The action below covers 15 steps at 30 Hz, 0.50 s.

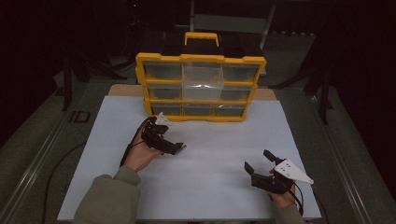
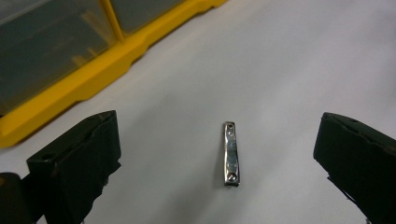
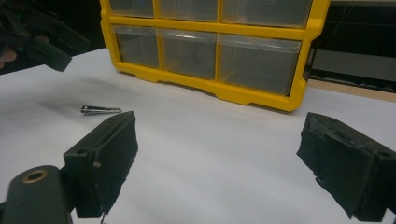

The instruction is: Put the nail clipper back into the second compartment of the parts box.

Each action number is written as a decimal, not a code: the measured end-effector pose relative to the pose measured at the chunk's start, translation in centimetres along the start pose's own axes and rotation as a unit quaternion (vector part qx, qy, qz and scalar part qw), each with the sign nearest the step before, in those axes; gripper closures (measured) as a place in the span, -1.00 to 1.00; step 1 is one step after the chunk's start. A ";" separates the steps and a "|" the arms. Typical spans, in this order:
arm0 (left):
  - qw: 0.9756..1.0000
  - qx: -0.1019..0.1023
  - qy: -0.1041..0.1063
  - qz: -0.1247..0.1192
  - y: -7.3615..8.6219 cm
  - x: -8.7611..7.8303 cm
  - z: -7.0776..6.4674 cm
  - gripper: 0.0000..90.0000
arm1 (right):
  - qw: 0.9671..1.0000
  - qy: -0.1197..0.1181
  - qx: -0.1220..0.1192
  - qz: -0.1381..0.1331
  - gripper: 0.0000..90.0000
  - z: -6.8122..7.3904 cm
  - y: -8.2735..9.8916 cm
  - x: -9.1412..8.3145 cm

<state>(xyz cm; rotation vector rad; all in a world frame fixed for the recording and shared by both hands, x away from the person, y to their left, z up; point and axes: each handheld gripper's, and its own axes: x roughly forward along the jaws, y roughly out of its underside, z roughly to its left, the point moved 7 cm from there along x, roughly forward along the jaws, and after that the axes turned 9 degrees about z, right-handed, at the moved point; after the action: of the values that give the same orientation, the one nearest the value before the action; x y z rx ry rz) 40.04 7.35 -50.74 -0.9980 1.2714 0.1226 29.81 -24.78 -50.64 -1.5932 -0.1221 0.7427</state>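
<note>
A small metal nail clipper (image 2: 230, 154) lies flat on the white board, between and below the wide-apart jaws of my left gripper (image 2: 217, 135). In the right gripper view the clipper (image 3: 100, 110) rests at the left, with the left gripper (image 3: 42, 39) hovering above it. From above, the left gripper (image 1: 170, 145) is held just in front of the yellow organizer (image 1: 201, 59), open and empty. My right gripper (image 1: 257, 160) stands open near the board's front right, holding nothing.
The organizer (image 3: 210, 29) has several clear drawers; its top middle drawer (image 1: 201, 77) is pulled forward. Its yellow base (image 2: 84, 79) runs close to the left gripper. The white board (image 1: 210, 186) covers the table; dark floor and rails surround it.
</note>
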 end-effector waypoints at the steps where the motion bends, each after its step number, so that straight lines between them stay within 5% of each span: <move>1: 1.000 0.000 0.002 0.002 0.0 0.1 -0.1 -0.98 | 1.000 0.000 0.000 0.000 -0.75 0.0 0.0 0.0; 15: 0.999 0.008 -0.003 0.050 0.6 2.2 -0.7 -0.87 | 1.000 0.002 0.000 0.000 -0.75 -0.1 0.0 0.0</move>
<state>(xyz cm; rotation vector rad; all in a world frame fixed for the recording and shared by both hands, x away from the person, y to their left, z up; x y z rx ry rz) 40.01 6.28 -52.90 -0.9194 1.3147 0.1912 29.84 -24.83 -50.65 -1.5940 -0.1196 0.7398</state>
